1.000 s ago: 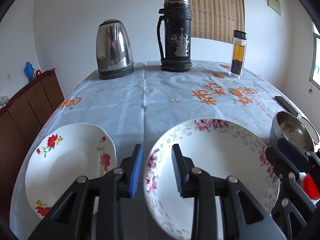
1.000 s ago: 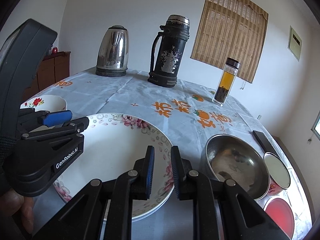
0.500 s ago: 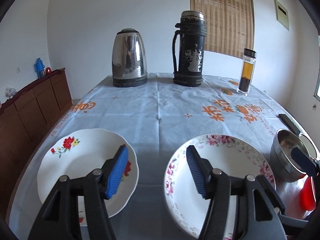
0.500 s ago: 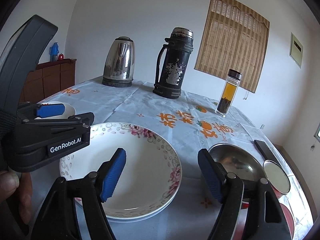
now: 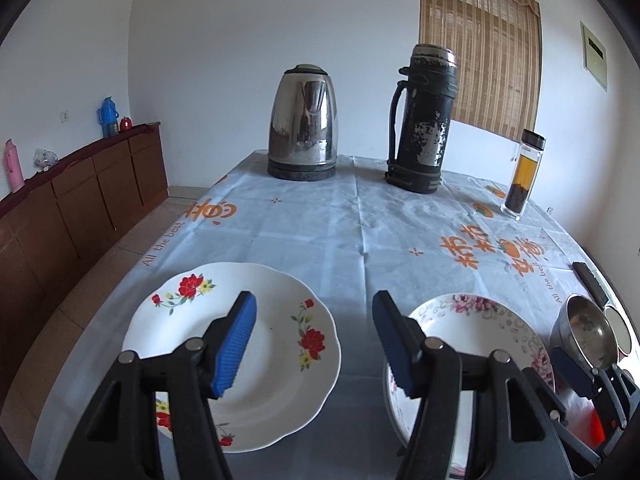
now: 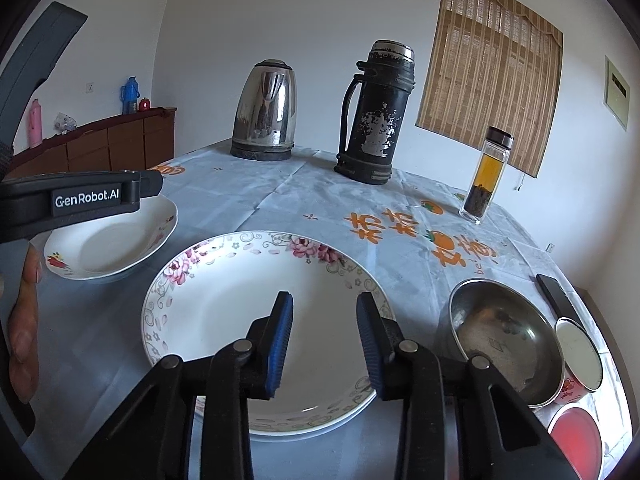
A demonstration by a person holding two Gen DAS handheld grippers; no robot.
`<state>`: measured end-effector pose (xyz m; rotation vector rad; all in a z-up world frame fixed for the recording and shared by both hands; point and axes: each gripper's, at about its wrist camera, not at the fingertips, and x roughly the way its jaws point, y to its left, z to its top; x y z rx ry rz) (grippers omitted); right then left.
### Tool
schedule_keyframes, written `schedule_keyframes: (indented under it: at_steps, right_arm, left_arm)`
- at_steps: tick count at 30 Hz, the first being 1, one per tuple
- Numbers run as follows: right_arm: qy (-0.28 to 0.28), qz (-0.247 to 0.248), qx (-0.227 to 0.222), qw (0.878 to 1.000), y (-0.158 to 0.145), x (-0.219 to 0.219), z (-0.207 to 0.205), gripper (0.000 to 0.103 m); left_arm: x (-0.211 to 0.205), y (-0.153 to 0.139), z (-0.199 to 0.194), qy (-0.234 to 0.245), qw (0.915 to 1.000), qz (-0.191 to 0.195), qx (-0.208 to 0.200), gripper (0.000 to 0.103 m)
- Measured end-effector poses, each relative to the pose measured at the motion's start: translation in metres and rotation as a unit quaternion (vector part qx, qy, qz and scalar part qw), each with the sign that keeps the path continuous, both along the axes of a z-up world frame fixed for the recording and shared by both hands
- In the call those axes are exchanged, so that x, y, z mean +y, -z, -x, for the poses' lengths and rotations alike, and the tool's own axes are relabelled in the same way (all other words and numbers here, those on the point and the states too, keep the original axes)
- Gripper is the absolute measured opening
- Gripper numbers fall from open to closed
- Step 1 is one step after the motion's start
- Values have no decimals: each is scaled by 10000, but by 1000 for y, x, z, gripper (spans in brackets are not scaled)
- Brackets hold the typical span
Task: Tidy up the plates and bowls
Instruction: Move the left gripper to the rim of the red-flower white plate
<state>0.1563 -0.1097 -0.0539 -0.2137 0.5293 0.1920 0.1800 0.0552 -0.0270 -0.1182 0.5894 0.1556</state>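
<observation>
**Two plates and a steel bowl on the clothed worktop, both grippers empty**

White walls, a bamboo blind over the window at the far side, a brown sideboard along the left wall. Worktop covered by a pale blue cloth with orange print.

Far end of the worktop: steel kettle on its base, a worn black thermos just to its right, and a glass tea bottle farther right, all upright and apart from each other.

Near edge, left to right:
- red-flower plate, white, scalloped rim, lying flat.
- pink-flower plate, larger, with a second rim showing beneath it at the near edge, so it seems to sit on another plate.
- steel bowl, just right of the pink-flower plate, upright, dark specks inside.
- small cup touching or nearly touching the bowl's right side; a red lid or dish below it at the frame edge.
- dark flat bar behind the cup; cannot tell what it is.

Left gripper: fingers spread wide, nothing between them, above the gap between the two plates, the left finger over the red-flower plate.

Right gripper: fingers parted about halfway, holding nothing, above the near half of the pink-flower plate. Contact with the plate not discernible.
</observation>
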Motion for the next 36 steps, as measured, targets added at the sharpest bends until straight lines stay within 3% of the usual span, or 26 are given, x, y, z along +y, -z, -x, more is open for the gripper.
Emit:
schedule_keyframes:
  at_steps: [7, 14, 18, 24, 31, 36]
  right_arm:
    - [-331, -272, 279, 9987, -1, 10, -5, 29]
    - [-732, -406, 483, 9953, -11, 25, -15, 29]
    - [-892, -494, 539, 9933, -17, 40, -22, 29]
    - [-1062, -572, 593, 9909, -18, 71, -33, 29]
    - [-1198, -537, 769, 9884, -10, 106, -46, 29]
    - [-1245, -316, 931, 9873, -3, 125, -51, 28]
  left_arm:
    - [18, -13, 4, -118, 9999, -40, -12, 61]
    - [50, -16, 11, -253, 9987, -442, -25, 61]
    - [79, -6, 7, -588, 9960, -671, 27, 61]
    - [117, 14, 3, -1013, 9941, -351, 186, 61]
    - [126, 26, 3, -1085, 9931, -240, 378, 61]
    - [131, 39, -3, -1106, 9909, -130, 759, 61]
